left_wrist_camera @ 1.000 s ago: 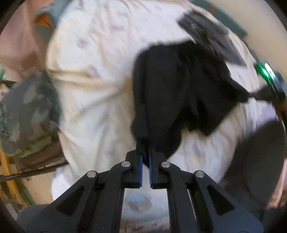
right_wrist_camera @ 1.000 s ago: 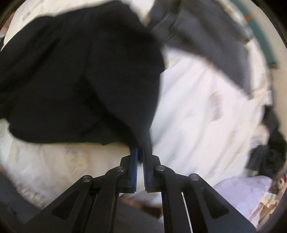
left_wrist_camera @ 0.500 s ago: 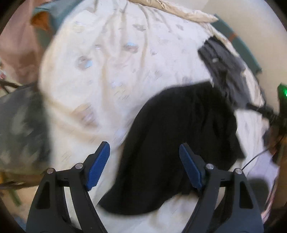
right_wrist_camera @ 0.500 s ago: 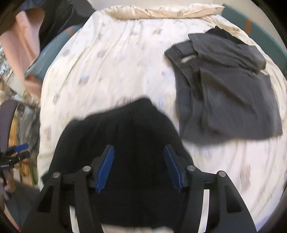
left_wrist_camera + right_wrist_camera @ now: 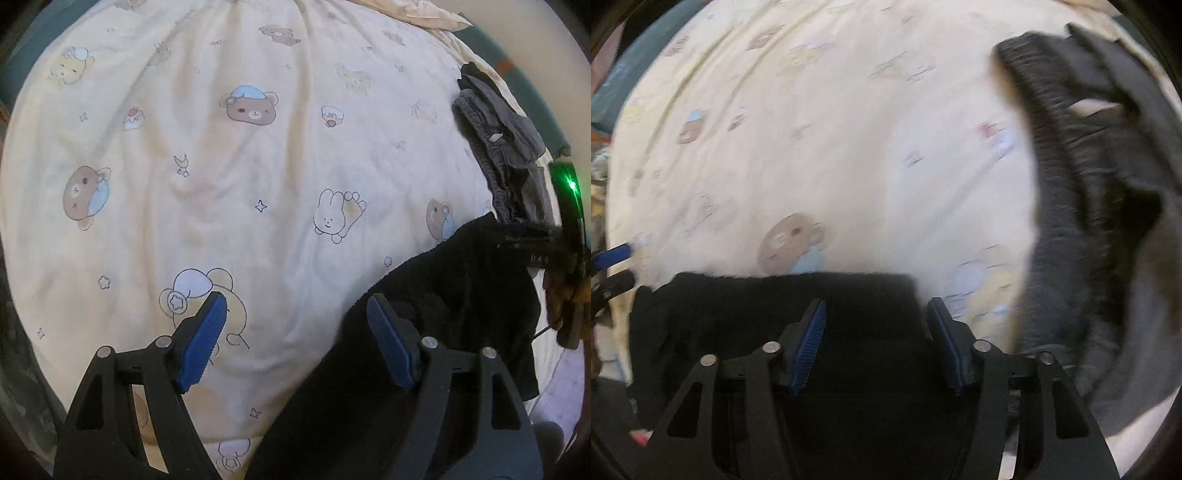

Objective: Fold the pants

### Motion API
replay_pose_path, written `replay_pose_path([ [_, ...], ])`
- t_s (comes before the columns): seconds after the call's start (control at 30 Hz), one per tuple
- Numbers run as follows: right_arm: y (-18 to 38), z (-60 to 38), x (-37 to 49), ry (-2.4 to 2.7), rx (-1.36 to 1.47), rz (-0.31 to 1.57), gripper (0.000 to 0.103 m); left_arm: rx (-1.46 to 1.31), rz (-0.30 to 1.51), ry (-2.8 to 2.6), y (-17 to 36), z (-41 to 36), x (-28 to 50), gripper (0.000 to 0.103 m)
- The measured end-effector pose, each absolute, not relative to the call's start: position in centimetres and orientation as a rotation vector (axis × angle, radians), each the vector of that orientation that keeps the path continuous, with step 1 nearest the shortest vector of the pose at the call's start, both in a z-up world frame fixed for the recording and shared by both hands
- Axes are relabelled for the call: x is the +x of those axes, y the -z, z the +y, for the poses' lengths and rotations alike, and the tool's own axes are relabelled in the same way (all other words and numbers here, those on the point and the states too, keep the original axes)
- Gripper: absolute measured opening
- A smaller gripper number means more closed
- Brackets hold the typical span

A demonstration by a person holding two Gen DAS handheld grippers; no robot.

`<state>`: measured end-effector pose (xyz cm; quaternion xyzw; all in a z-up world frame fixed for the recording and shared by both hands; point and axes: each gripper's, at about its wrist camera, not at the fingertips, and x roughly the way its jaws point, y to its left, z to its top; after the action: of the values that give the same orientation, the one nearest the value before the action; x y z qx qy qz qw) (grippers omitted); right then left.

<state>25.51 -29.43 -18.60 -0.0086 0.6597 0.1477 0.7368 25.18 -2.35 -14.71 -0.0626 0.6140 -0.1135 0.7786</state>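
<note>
Standing apart over the bed, the jaws of both grippers grip nothing. The left gripper (image 5: pixel 295 339) has its blue pads wide, one over the printed bedsheet (image 5: pixel 258 166) and the other at the left edge of the black pants (image 5: pixel 443 314). The right gripper (image 5: pixel 875 343) has its jaws closing, with the far hem of the black pants (image 5: pixel 783 295) lying beneath and between them, though the pads do not press on the cloth.

The pants lie released on the near side of the bed, apparently already doubled over, so one fold seems just laid down. Next comes a fresh grip on an edge or corner with each gripper, taking all layers together, before carrying that edge across for another fold.

Both grippers point steeply down at the bed. A heap of grey clothes (image 5: pixel 1089 184) lies far right, just beside the pants.
</note>
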Motion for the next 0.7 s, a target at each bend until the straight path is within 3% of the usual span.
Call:
replay_pose_path([
  [0.07,17.1,-29.3,24.5,-0.352,-0.075,1.364,0.017,-0.168,1.324,0.279,14.7,-2.3,25.8,0.075],
  [0.1,15.4,-30.0,23.5,-0.360,-0.054,1.283,0.015,-0.174,1.316,0.287,14.5,-2.4,26.1,0.075],
  [0.27,10.2,-34.4,17.8,-0.284,-0.018,0.956,0.015,-0.232,1.311,0.321,14.7,-4.2,28.1,0.075],
  [0.43,11.0,-36.8,15.0,-0.280,0.006,1.000,0.014,-0.280,1.345,0.509,15.1,-9.2,28.1,0.075],
  [0.6,9.0,-36.9,12.4,-0.321,0.006,0.935,0.014,-0.133,1.492,0.629,17.8,-15.1,26.7,0.075],
  [0.67,7.5,-36.8,11.7,-0.352,0.019,0.882,0.014,-0.113,1.538,0.643,18.9,-16.6,26.0,0.058],
  [0.7,7.2,-36.5,11.6,-0.368,0.010,0.868,0.015,-0.106,1.529,0.659,18.9,-17.1,25.7,0.033],
])
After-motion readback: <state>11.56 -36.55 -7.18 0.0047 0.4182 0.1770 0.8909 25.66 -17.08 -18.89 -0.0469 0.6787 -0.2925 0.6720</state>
